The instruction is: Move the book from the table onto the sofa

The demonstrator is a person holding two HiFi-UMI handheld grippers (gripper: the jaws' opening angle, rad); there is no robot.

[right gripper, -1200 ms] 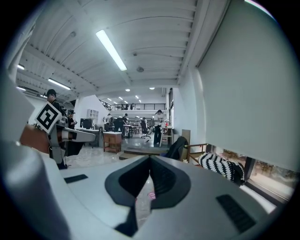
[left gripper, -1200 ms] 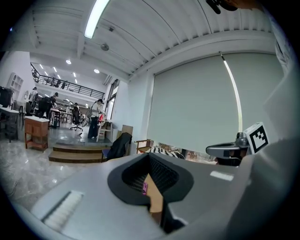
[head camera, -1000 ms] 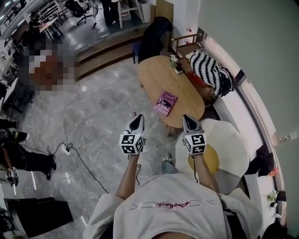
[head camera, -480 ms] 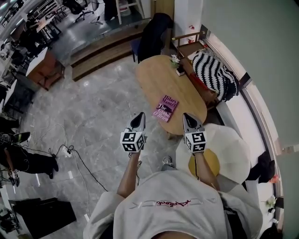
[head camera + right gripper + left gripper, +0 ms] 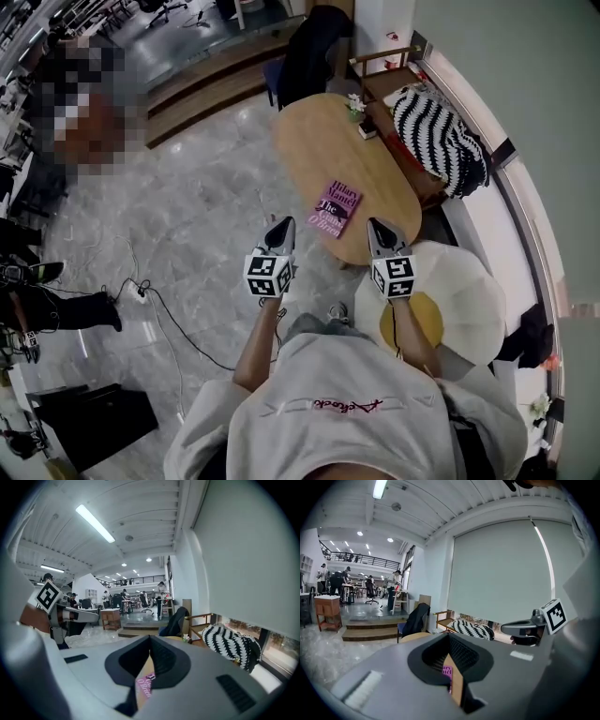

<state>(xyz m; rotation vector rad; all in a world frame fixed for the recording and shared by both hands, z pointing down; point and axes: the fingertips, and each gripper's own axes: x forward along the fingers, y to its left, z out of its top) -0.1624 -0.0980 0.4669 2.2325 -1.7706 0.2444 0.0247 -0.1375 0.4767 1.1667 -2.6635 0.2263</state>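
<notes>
A purple book [image 5: 337, 209] lies flat near the close end of the oval wooden table [image 5: 319, 150]. My left gripper [image 5: 282, 230] hangs shut and empty over the floor, just left of the table's near end. My right gripper [image 5: 379, 231] is shut and empty too, at the table's near right edge, a short way from the book. Through each gripper's closed jaws a sliver of the book shows: book [image 5: 447, 671] in the left gripper view, book [image 5: 146, 686] in the right gripper view. The sofa [image 5: 473, 220] runs along the window to the right.
A black-and-white striped cushion [image 5: 439, 141] lies on the sofa beside the table. A round white and yellow cushion [image 5: 459, 305] sits below my right arm. A small plant [image 5: 357, 109] stands at the table's far end. A dark chair [image 5: 309, 58] is beyond it. Cables [image 5: 159, 314] trail across the marble floor.
Both grippers have moved forward toward the near end of the table and the book, staying shut. The book has not moved.
</notes>
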